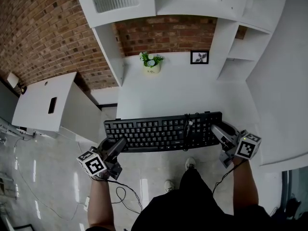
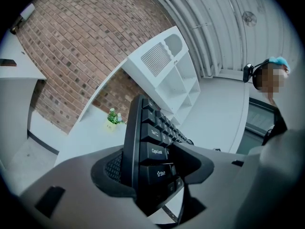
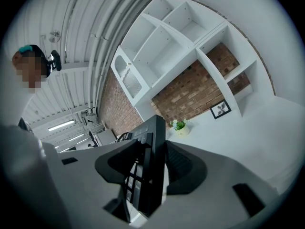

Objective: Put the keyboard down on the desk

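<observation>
Office nook, white desk (image 1: pixel 159 88), built-in shelves (image 1: pixel 239 57), brick wall (image 1: pixel 48 28)

We hold both grippers low in front of the torso, with the left forearm (image 1: pixel 98 203) and the right forearm (image 1: pixel 243 184) bare and reaching forward. The left gripper (image 1: pixel 119 144) angles forward and inward, and its jaws are clamped on the left end of the keyboard (image 1: pixel 159 131). The right gripper (image 1: pixel 217 130) mirrors this pose, with its jaws clamped on the right end. The left marker cube (image 1: pixel 92 163) and the right marker cube (image 1: pixel 247 147) sit next to the wrists.
</observation>
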### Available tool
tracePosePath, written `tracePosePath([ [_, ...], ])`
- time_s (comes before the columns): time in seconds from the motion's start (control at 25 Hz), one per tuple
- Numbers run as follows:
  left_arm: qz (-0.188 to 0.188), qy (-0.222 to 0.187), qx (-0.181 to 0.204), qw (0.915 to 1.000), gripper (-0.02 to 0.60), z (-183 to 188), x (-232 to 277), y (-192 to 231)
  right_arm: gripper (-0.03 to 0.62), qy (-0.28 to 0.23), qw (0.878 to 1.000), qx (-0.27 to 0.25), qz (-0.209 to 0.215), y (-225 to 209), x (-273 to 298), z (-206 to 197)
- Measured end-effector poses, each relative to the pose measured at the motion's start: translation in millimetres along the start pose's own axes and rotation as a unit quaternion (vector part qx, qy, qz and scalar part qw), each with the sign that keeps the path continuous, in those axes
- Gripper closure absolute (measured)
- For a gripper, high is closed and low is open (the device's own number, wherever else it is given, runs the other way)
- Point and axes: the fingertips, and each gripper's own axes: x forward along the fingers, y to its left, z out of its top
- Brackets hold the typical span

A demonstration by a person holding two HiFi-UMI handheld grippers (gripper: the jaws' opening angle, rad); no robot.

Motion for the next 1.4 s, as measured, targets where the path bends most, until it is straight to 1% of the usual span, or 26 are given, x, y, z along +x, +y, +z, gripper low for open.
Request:
tracePosePath([
  [0.2,0.001,0.002,-0.004,1.0000,0.311,-0.9,20.3,9.9,0.400,0.004,1.000,-0.007,-0.007,-19.2,10.8,8.9],
  [0.44,0.006,0.002,-0.001,1.0000,0.311,6.7,55.8,25.1,0.401,0.006,1.000,0.003,0.004,-54.5,31.8,21.1],
  [0.6,0.015,-0.001,0.004,0.9999,0.311,7.0,90.2,45.6,0.401,0.008,1.000,0.001,0.016,-93.6,56.7,30.1],
  [0.76,0.028,0.000,0.003,0.9996,0.311,4.7,137.9,67.0,0.401,0.016,0.999,0.011,0.026,-149.7,83.5,39.4],
  [0.96,0.039,0.003,0.002,0.9992,0.311,5.1,188.6,96.9,0.401,0.024,0.999,0.023,0.036,-203.6,118.7,52.6],
  [1.04,0.043,0.010,-0.003,0.9990,0.311,2.9,196.9,99.8,0.401,0.029,0.999,0.030,0.031,-211.0,119.9,52.6],
  [1.16,0.039,0.015,-0.008,0.9991,0.311,0.6,200.3,103.5,0.400,0.035,0.999,0.037,0.021,-213.5,117.1,51.2],
  [1.4,0.042,0.031,-0.019,0.9985,0.310,-4.9,215.8,123.6,0.400,0.048,0.998,0.045,0.006,-231.9,126.1,45.8],
])
